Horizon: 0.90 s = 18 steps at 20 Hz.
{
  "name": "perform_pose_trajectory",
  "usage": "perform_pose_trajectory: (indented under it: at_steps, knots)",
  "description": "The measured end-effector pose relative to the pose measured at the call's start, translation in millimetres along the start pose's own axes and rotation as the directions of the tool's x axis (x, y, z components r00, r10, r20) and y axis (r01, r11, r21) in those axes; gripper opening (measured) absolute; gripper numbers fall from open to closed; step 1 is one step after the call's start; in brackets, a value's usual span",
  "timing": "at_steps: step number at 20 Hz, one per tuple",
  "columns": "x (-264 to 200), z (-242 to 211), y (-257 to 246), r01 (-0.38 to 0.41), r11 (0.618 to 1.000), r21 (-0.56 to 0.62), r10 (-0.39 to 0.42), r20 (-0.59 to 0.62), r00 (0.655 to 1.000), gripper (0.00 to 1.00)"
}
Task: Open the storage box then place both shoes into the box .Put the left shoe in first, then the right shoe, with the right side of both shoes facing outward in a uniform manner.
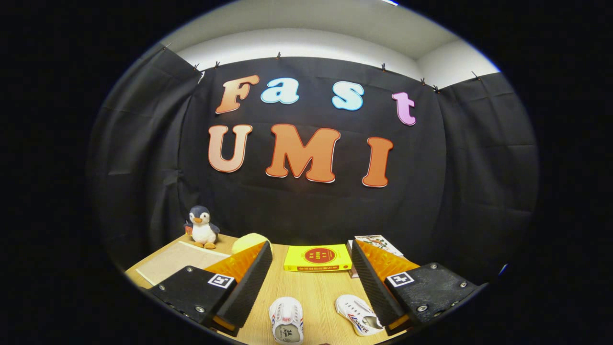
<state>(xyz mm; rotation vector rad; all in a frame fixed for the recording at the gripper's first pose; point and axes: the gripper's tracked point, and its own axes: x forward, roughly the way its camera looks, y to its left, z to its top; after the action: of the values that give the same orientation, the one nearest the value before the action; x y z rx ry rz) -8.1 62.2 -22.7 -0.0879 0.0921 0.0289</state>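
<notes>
The gripper view rides on the gripper (310, 282) above the near edge of the bench (306, 292), facing level toward the back wall. Its fingers (249, 282) spread apart frame the yellow box (318, 258), which sits well beyond them, near the wall.

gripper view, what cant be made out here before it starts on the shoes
- Storage box: no clear box to be made out; the yellow box may or may not be it.
- Right-hand shoe: partly behind the right finger.
- Near shoe: heel cut off.
- Gripper: open, holding nothing.
</notes>
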Motion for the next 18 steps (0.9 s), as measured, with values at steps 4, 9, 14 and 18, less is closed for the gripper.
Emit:
perform_pose_trajectory:
  at_steps: [4,9,14,18]
  knots:
    - [4,-16,17,-0.081,0.996,0.033,0.082,-0.037,0.996,1.0]
    - [17,-57,36,-0.159,0.979,0.131,0.178,-0.146,0.973,1.0]
    - [26,-95,65,-0.248,0.906,0.344,0.339,-0.235,0.911,0.99]
    - [31,-122,90,-0.288,0.818,0.498,0.469,-0.287,0.835,0.98]
